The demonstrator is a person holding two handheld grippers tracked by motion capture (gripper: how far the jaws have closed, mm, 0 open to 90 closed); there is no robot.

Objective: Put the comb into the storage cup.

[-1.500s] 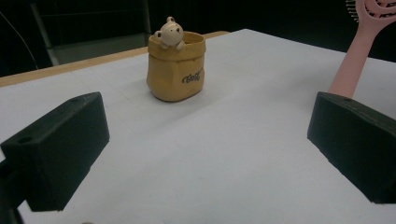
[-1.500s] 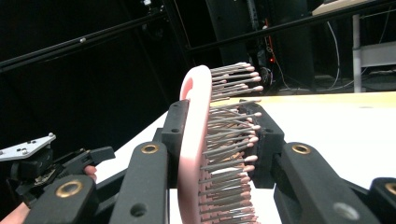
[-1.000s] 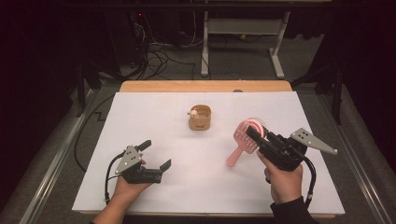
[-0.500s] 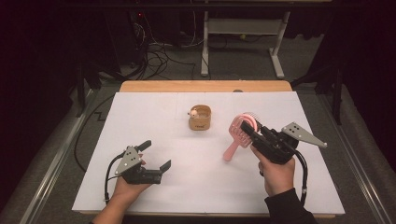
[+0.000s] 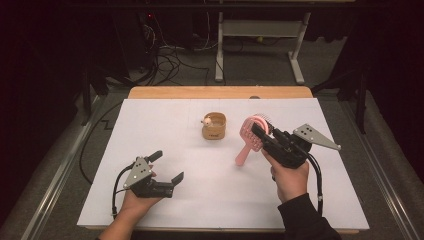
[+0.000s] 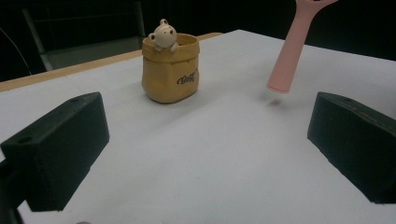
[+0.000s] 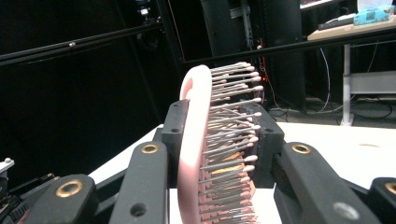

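Left gripper rests on the table, jaws apart, empty. Right gripper clamps the pink hairbrush by its head, handle hanging above the table (carry step, probably). Next: lower it into the yellow cup beyond.

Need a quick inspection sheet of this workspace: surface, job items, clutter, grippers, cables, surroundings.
Surface: white sheet over a wooden table, flat, no stains seen.
Job's things: pink hairbrush held off the sheet, handle pointing down; yellow bear cup upright near the middle, apart from the brush.
Clutter: nothing seen.
Grippers: right gripper shut on the brush head, bristles against one jaw; left gripper open, holding nothing, low over the sheet's near left.
Cables: one trails from each gripper; loose cables lie on the floor behind the table.
Surroundings: dark room, grey floor, white stand legs behind.
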